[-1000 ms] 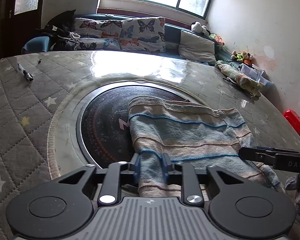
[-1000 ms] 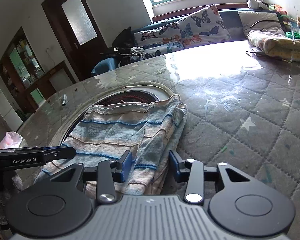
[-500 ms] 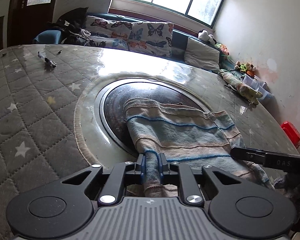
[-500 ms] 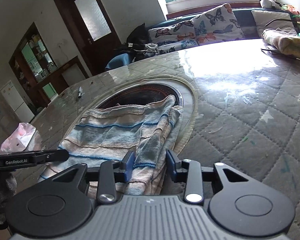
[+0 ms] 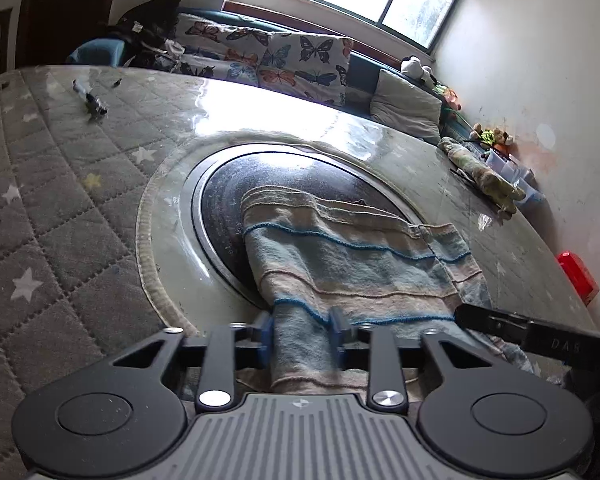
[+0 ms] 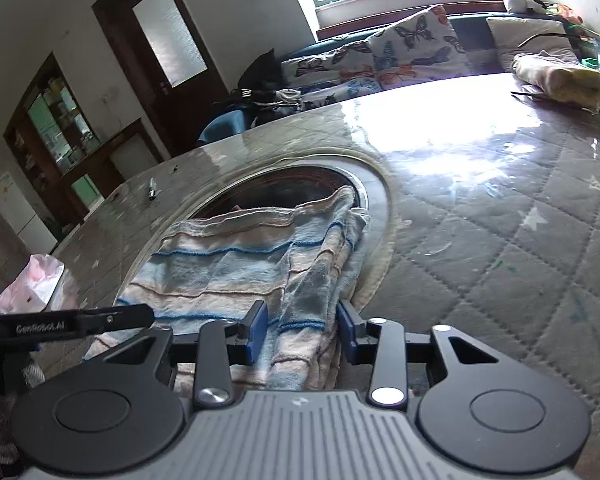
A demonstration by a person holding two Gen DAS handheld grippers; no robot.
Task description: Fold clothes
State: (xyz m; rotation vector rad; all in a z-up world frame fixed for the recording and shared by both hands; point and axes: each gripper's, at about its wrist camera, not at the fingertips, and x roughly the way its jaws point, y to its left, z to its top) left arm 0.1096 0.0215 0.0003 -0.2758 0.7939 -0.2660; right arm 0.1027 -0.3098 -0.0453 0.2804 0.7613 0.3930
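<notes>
On the quilted worktop (image 5: 52,208) lies a soft, stripy towel (image 5: 352,256). Left hand-held gripper (image 5: 302,334) is opening around its bunched edge. Right hand-held gripper (image 6: 302,330) is closing on a thick fold.

One striped towel (image 5: 352,264) on one round table (image 5: 60,200); two grippers, left (image 5: 302,334) and right (image 6: 302,330); one pen (image 5: 90,100); one rolled cloth (image 5: 480,174); one red box (image 5: 578,276); one pink bag (image 6: 36,284); two butterfly cushions (image 5: 300,60).

We list: towel (image 5: 352,264), pale blue and beige with blue stripes; tablecloth (image 5: 60,208), grey quilted with stars; far cushions (image 5: 284,60), butterfly print.
</notes>
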